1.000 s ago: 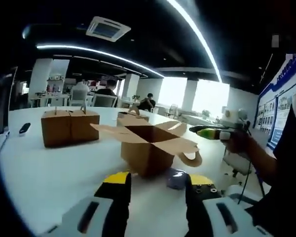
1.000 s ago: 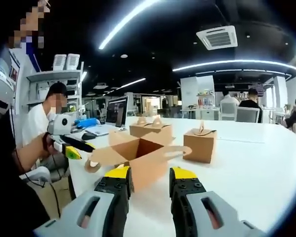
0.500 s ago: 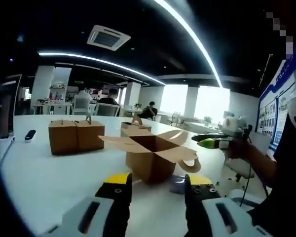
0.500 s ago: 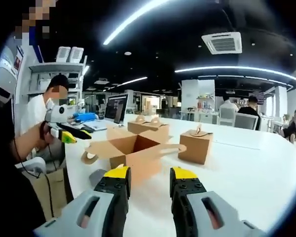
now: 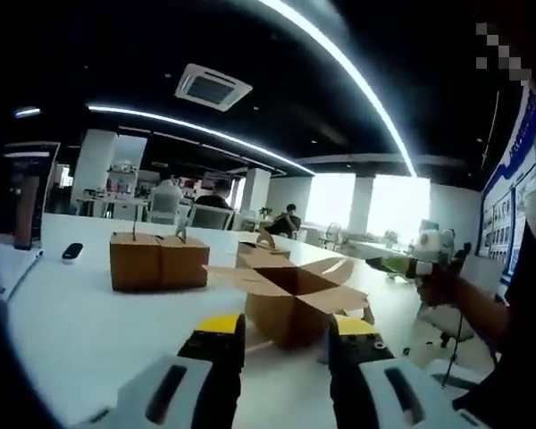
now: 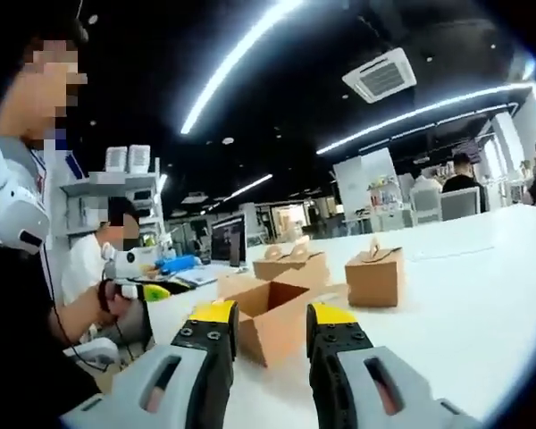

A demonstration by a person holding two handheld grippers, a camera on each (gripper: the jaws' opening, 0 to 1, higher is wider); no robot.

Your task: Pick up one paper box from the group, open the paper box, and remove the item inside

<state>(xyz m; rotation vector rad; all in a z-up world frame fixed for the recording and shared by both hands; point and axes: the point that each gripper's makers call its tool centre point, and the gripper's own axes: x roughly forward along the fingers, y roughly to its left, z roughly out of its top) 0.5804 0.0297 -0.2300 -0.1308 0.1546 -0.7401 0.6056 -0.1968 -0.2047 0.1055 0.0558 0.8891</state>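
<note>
An opened brown paper box [image 5: 293, 302] stands on the white table [image 5: 80, 331], its flaps spread wide, just beyond my left gripper [image 5: 284, 332]. That gripper is open and holds nothing. In the right gripper view the same opened box [image 6: 270, 318] sits past my right gripper [image 6: 272, 323], which is also open and empty. Closed boxes [image 5: 157, 261] stand together further back, with one more [image 5: 264, 254] behind the opened box. Two closed boxes [image 6: 290, 264] [image 6: 376, 275] show beyond the opened one. Each gripper appears in the other's view, hand-held off the table edge [image 5: 409, 265] [image 6: 148, 290].
A small dark device [image 5: 71, 252] lies on the table at the left. A seated person [image 6: 107, 248] works by a monitor [image 6: 225, 238] at the table's far side. Chairs and people sit in the background. Broad bare tabletop [image 6: 464, 304] stretches to the right.
Both views have tilted up and drawn back, so the opened box sits lower and smaller. The small grey thing beside the box earlier is now out of sight.
</note>
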